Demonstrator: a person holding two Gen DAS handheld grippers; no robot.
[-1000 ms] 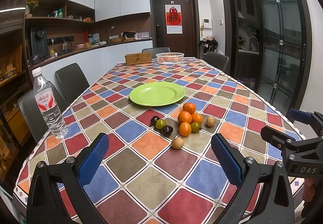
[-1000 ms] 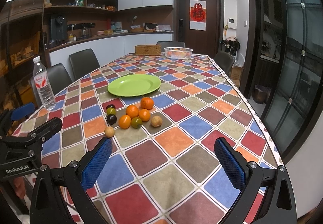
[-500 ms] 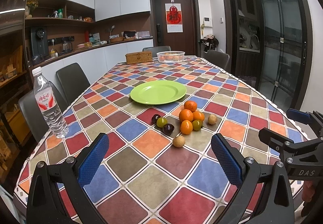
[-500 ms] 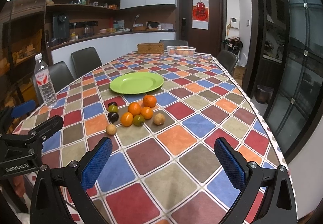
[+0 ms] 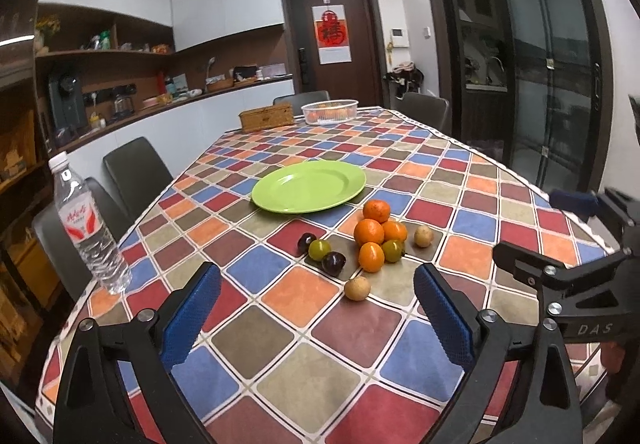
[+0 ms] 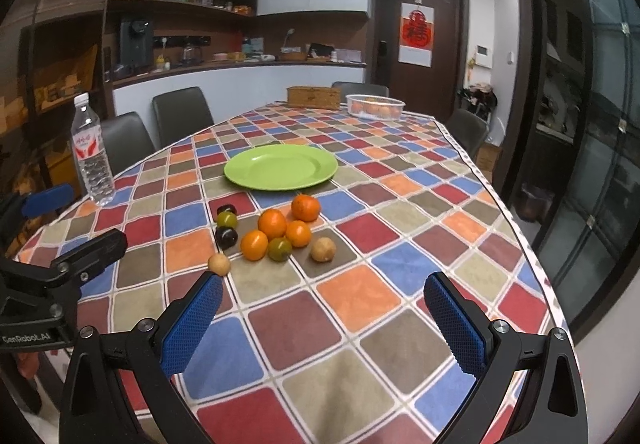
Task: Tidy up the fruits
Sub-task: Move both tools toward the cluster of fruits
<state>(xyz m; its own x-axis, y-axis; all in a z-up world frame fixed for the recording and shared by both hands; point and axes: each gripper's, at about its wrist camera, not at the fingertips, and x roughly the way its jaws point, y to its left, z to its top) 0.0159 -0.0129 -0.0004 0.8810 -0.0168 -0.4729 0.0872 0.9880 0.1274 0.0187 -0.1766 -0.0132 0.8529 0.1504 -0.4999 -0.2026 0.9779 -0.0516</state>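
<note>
Hovering spread wide and empty, the left gripper [image 5: 316, 308] and right gripper [image 6: 324, 312] faced the fruit cluster [image 5: 366, 244] at twelve o'clock, just short of the green plate [image 5: 309, 185]. Nudging one round fruit could likely send neighbours rolling across the tablecloth [image 5: 280, 356].

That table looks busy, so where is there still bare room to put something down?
The green plate is bare. Open cloth lies between the fruit cluster and both open grippers, left gripper, right gripper, and between the plate and the far basket. It is crowded just in front of the plate, where fruits touch.
</note>
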